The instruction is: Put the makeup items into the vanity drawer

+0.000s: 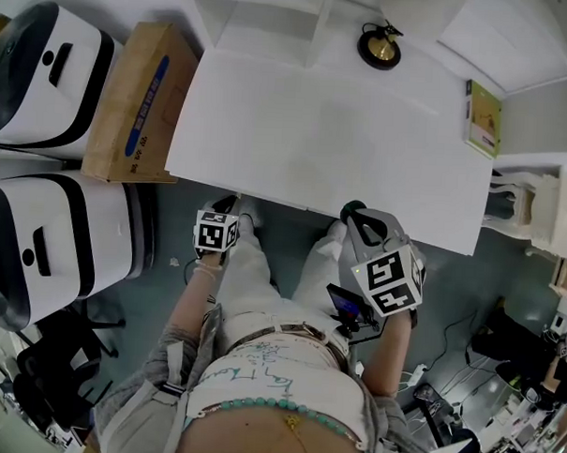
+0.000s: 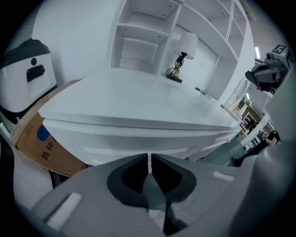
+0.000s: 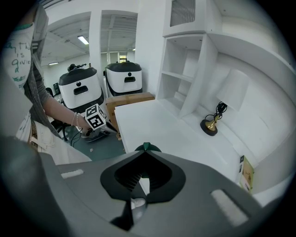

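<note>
The vanity drawer (image 2: 138,138) sits closed under the front lip of the white worktop (image 1: 334,139). The left gripper (image 2: 148,159) faces it, jaws drawn to a sliver with nothing between them. The right gripper (image 3: 144,148) hangs at the same edge, just beside it, jaws pressed together and empty. A small brass lamp (image 1: 379,47) stands at the back of the worktop, and a cardboard box (image 1: 139,102) lies on the floor to the left.
</note>
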Demonstrator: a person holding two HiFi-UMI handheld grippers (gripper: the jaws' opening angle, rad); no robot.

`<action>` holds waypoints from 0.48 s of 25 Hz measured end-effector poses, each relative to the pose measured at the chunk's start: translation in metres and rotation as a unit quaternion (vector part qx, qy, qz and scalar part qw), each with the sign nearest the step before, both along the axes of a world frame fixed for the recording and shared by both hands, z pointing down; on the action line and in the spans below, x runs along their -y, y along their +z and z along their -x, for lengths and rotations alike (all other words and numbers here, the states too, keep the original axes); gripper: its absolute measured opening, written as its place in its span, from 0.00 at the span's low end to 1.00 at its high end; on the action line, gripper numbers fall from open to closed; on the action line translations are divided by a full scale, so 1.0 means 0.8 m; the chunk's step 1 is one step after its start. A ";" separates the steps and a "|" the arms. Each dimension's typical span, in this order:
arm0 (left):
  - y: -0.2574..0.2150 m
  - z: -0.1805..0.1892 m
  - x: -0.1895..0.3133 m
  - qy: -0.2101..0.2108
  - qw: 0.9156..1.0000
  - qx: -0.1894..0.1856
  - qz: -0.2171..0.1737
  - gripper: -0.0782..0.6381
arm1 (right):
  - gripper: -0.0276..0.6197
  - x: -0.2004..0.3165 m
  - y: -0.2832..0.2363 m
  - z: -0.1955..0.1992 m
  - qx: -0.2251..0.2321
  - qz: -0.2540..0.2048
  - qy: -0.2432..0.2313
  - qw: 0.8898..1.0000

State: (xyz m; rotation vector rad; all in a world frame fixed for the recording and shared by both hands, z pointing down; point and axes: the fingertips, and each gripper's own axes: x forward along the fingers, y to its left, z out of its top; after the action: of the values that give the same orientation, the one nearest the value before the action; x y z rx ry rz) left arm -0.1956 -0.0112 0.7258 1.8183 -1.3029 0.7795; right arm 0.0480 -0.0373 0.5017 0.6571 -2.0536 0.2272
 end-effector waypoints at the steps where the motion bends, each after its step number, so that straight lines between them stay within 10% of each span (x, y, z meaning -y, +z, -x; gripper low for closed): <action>1: 0.004 0.000 0.001 0.001 1.000 0.001 0.004 0.14 | 0.09 0.001 0.000 0.000 0.000 0.000 0.000 1.000; 12: 0.060 0.000 0.003 0.012 0.998 0.020 0.050 0.22 | 0.09 0.006 0.004 -0.010 -0.002 0.004 0.005 1.000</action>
State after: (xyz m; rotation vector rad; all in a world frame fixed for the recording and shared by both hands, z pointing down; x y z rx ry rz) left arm -0.1953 -0.0132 0.7734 1.7488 -1.2471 0.8829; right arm 0.0558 -0.0421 0.5045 0.6629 -2.0460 0.2396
